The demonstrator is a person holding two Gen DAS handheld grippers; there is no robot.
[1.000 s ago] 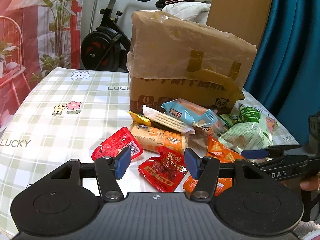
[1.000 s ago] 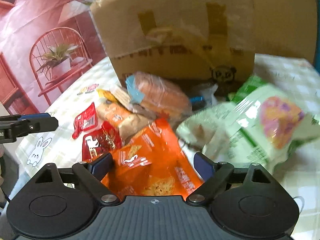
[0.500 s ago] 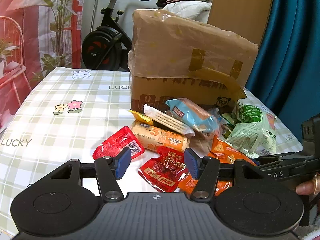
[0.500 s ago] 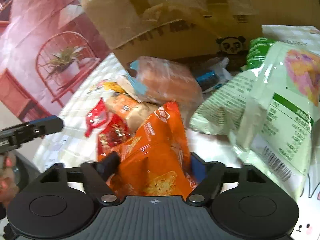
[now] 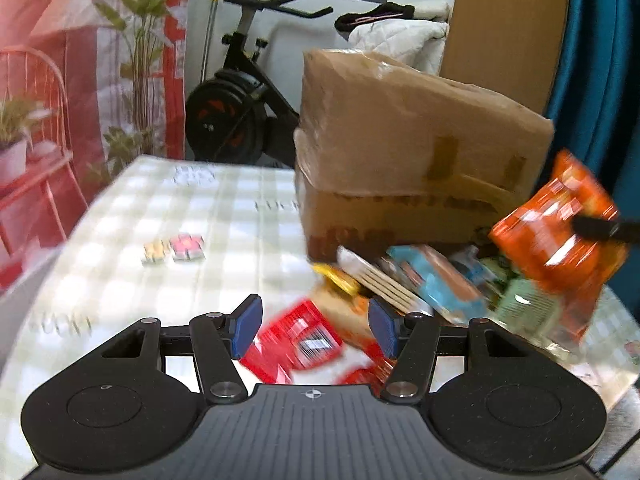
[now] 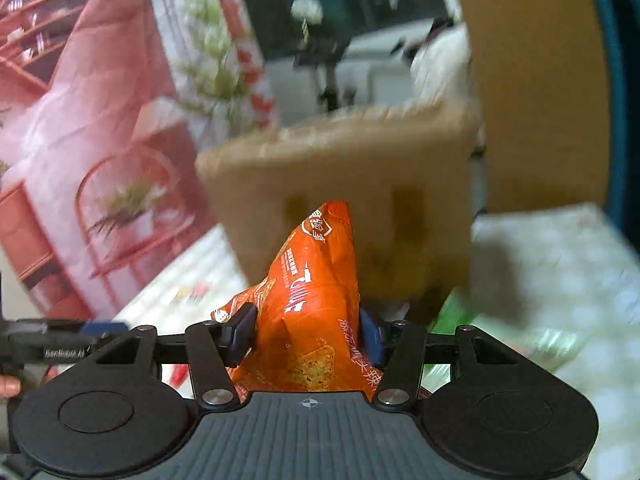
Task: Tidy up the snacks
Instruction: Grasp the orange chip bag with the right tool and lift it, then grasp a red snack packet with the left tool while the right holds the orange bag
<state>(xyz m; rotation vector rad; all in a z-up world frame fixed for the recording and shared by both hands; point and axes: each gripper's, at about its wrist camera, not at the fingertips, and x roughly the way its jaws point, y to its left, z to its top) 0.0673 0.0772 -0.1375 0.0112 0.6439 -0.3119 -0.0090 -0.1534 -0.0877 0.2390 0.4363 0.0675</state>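
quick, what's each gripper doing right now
left gripper: open, holding nothing
right gripper: just closed on the orange snack bag, holding it

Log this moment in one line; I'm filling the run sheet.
right gripper: shut on orange snack bag, jaws just closed, lifted off pile | left gripper: open, empty | cardboard box: behind

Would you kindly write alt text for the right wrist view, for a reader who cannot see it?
The right gripper has just closed its fingers on an orange snack bag, held up in front of a blurred cardboard box. A checked tablecloth lies below, and the left gripper pokes in at the left edge.
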